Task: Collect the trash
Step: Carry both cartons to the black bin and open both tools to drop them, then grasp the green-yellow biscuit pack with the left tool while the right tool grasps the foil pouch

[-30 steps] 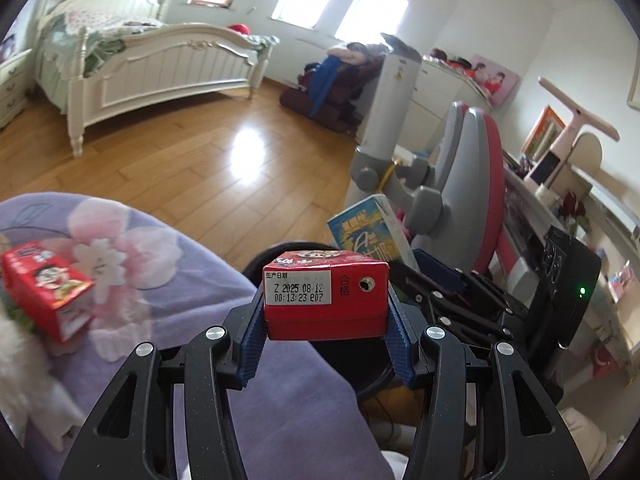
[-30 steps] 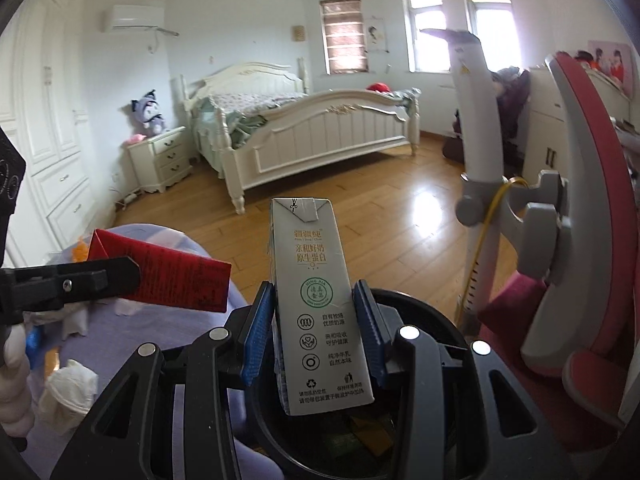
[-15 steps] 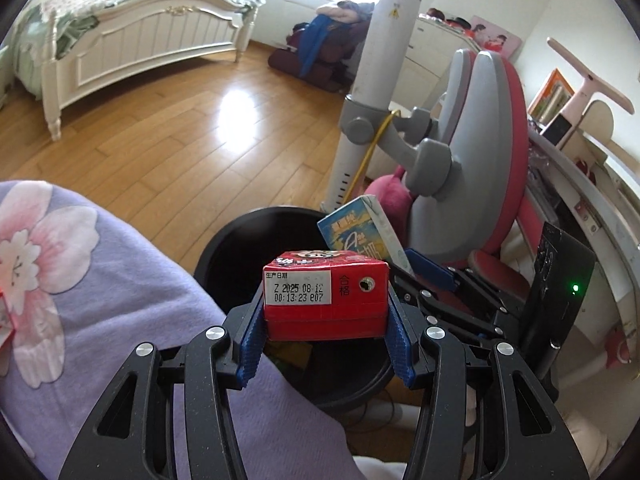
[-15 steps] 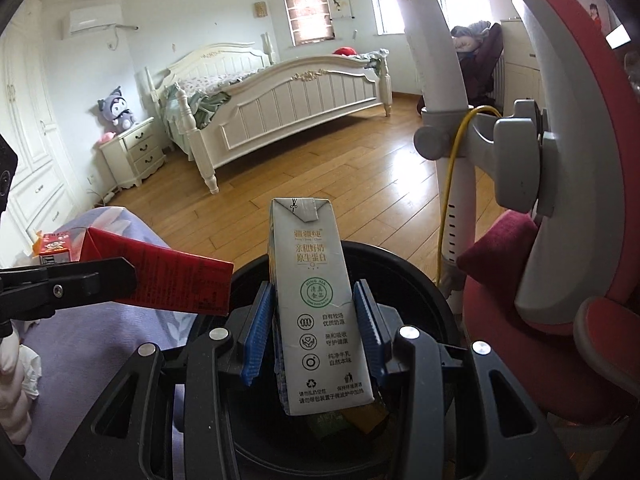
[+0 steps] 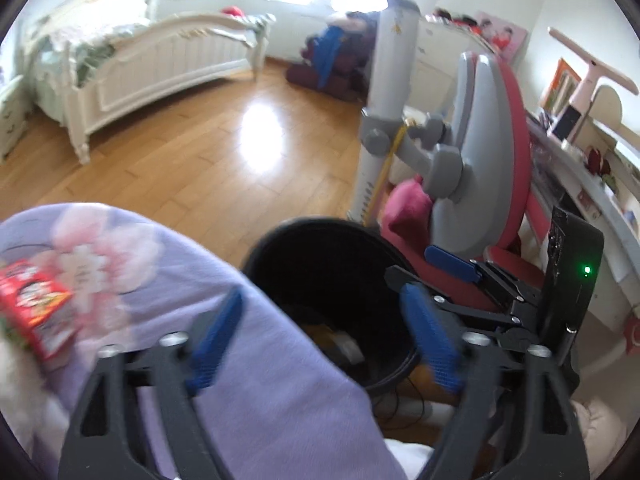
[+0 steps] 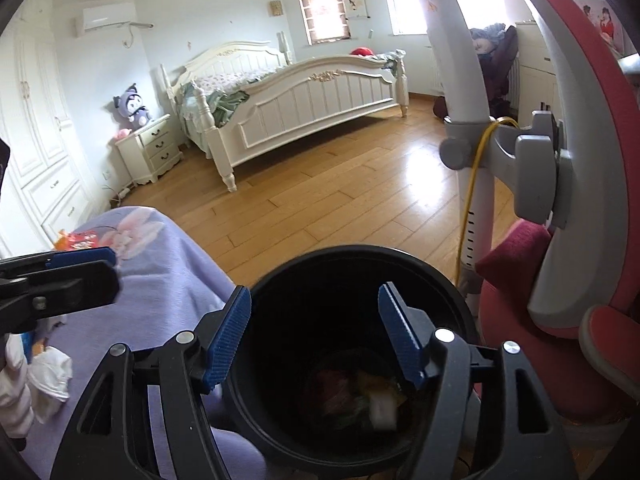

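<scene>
Beside the lilac floral cover point(image 6: 168, 280), the black bin point(image 6: 352, 256) stands on the floor, trash point(image 6: 360, 396) heaped at its bottom. Your right gripper point(image 6: 316, 336) hangs over its mouth, your left gripper point(image 5: 320, 344) over its near rim; both jaws have just been opening, nothing between them. One red carton point(image 5: 34, 312) lies at the cover's left edge.
</scene>
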The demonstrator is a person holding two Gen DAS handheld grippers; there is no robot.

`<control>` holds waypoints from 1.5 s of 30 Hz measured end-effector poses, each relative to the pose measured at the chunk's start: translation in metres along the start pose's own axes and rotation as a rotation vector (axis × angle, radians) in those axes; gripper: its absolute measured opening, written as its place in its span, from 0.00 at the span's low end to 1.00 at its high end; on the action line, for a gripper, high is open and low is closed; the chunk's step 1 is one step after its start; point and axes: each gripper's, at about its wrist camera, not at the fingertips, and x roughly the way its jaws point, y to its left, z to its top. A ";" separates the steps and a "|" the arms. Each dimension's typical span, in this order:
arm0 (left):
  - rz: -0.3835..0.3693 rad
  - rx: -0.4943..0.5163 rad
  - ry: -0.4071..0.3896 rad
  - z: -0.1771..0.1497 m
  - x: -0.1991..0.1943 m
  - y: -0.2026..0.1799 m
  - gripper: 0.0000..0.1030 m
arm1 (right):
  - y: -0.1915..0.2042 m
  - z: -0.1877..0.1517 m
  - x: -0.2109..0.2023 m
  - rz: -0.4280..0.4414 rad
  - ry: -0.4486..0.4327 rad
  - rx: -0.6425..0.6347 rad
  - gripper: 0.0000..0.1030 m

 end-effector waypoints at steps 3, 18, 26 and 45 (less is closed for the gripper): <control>0.053 -0.037 -0.075 -0.006 -0.037 0.014 0.92 | 0.020 0.006 -0.011 0.042 -0.022 -0.041 0.64; 0.474 -0.393 -0.238 -0.120 -0.238 0.184 0.95 | 0.205 0.007 -0.041 0.483 0.084 -0.504 0.64; 0.612 -0.404 -0.118 -0.167 -0.253 0.257 0.95 | 0.296 -0.007 -0.026 0.648 0.124 -0.714 0.64; 0.488 -0.468 -0.027 -0.181 -0.230 0.299 0.46 | 0.335 -0.024 0.015 0.606 0.219 -0.730 0.26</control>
